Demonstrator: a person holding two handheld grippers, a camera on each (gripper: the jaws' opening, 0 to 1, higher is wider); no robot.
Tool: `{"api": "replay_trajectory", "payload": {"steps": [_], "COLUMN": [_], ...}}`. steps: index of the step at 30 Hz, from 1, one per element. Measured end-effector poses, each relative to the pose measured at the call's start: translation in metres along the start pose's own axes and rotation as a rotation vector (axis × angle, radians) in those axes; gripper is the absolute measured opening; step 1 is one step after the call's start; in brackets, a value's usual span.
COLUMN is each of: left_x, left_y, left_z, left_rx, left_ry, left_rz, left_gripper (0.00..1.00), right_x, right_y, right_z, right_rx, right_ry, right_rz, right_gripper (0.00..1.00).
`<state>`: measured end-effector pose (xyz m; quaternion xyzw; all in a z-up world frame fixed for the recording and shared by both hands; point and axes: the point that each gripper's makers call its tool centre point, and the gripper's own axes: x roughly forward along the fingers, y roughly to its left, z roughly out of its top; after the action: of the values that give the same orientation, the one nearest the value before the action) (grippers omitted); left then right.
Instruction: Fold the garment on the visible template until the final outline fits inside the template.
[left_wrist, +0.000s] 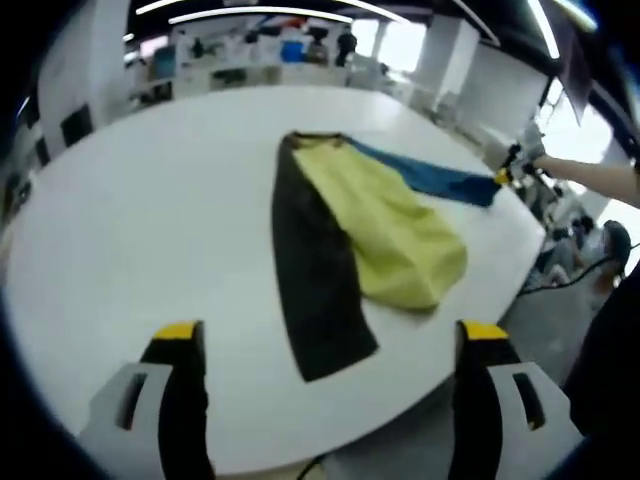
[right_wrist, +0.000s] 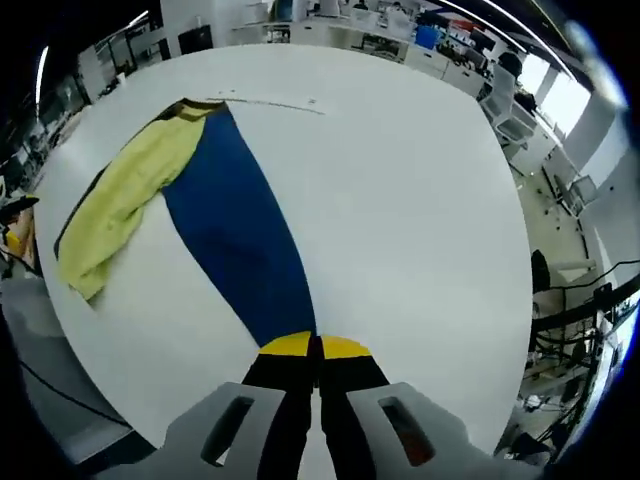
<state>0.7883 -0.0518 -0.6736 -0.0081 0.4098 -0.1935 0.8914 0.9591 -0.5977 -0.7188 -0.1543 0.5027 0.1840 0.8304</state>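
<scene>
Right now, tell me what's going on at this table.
A person is working a garment on a white table with a handheld gripper in each hand. The right gripper is shut on the end of the garment's blue part, which is drawn out straight from the rest. The left gripper is open above the table's near edge, holding nothing. The yellow part lies loosely over the dark part; folding isn't finished.

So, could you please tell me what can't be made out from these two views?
- The template: no outline is discernible on the table in either view.
- Left gripper view: the black layer is partly covered by the yellow panel.
- Right gripper view: the blue panel ends under the right gripper, whose shut jaws hide its edge.
- Left gripper view: the right gripper's grip is too small and blurred.
</scene>
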Motion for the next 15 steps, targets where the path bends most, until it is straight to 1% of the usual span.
{"api": "replay_trajectory", "payload": {"steps": [3, 15], "left_x": [0.002, 0.006], "left_y": [-0.001, -0.003], "left_z": [0.000, 0.000], "left_rx": [0.000, -0.005], "left_ry": [0.006, 0.019], "left_rz": [0.001, 0.009], "left_gripper": [0.99, 0.99], "right_x": [0.006, 0.026], "right_y": [-0.007, -0.025], "right_z": [-0.002, -0.007], "right_rx": [-0.004, 0.029], "right_ry": [0.017, 0.054], "right_rz": [-0.005, -0.008], "right_gripper": [0.01, 0.01]}}
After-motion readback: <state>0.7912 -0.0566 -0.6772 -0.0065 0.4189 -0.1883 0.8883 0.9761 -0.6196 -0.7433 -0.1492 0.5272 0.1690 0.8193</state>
